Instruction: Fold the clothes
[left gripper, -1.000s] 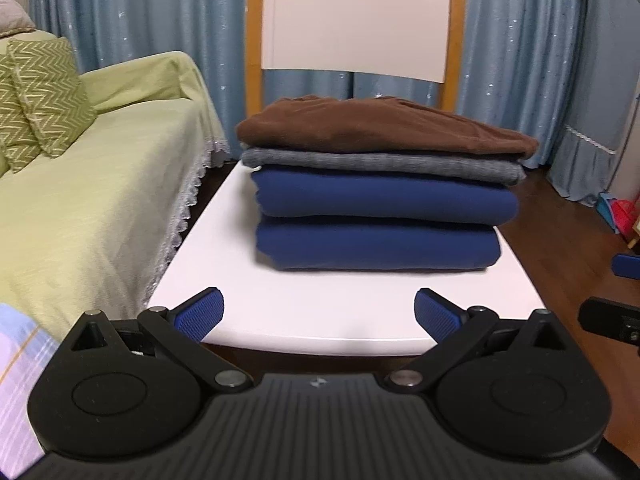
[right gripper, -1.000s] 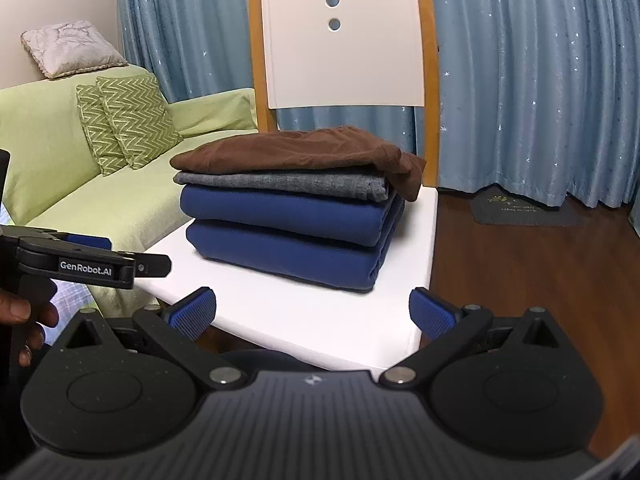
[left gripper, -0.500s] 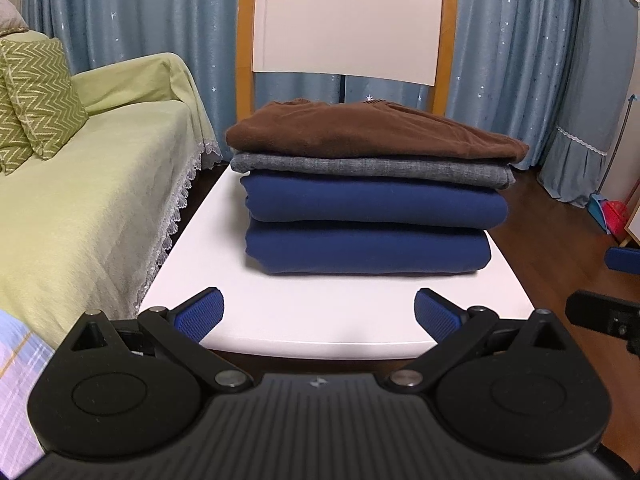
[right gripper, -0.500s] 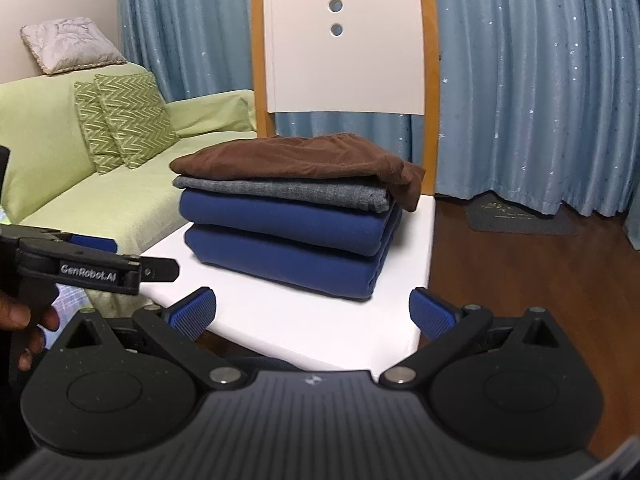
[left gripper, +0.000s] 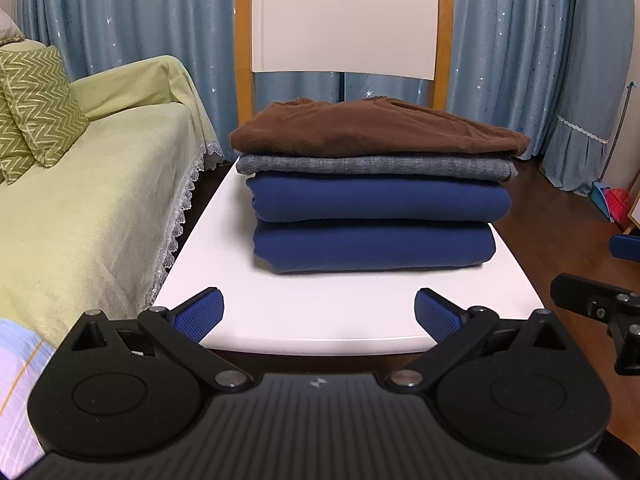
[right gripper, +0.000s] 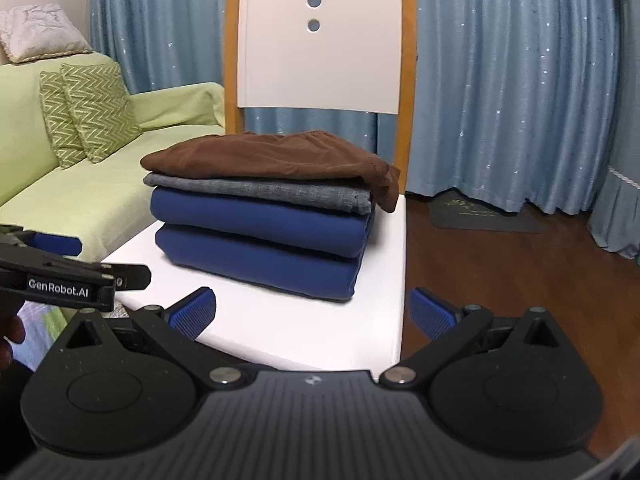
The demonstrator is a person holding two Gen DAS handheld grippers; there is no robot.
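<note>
Four folded garments sit stacked on the white table (left gripper: 348, 320): a brown piece (left gripper: 376, 130) on top, a grey one (left gripper: 372, 166) under it, then two navy-blue pieces, the upper (left gripper: 380, 200) and the lower (left gripper: 372, 248). From my left wrist camera the stack lies at twelve o'clock, square-on, its near edges roughly aligned. From my right wrist camera the same stack sits toward eleven o'clock, and there I can see a corner of the brown piece (right gripper: 272, 160) drooping over the right end of the grey one (right gripper: 264, 192).

My left gripper (left gripper: 319, 312) hangs just short of the table's near edge, its blue pads (left gripper: 200, 312) spread wide with nothing between them. My right gripper (right gripper: 312, 312) is likewise spread wide and empty, held over the table's near corner, apart from the clothes. In the right view the left gripper shows at nine o'clock with its side label readable.

Behind the table at twelve o'clock stands a white chair back (left gripper: 344, 20) with an orange frame, in front of blue curtains (right gripper: 500, 80). A sofa under a pale green cover (left gripper: 88, 184) runs along at nine to ten o'clock, carrying zigzag-patterned cushions (right gripper: 96, 112). Dark wooden floor (right gripper: 500, 280) shows at three o'clock.
</note>
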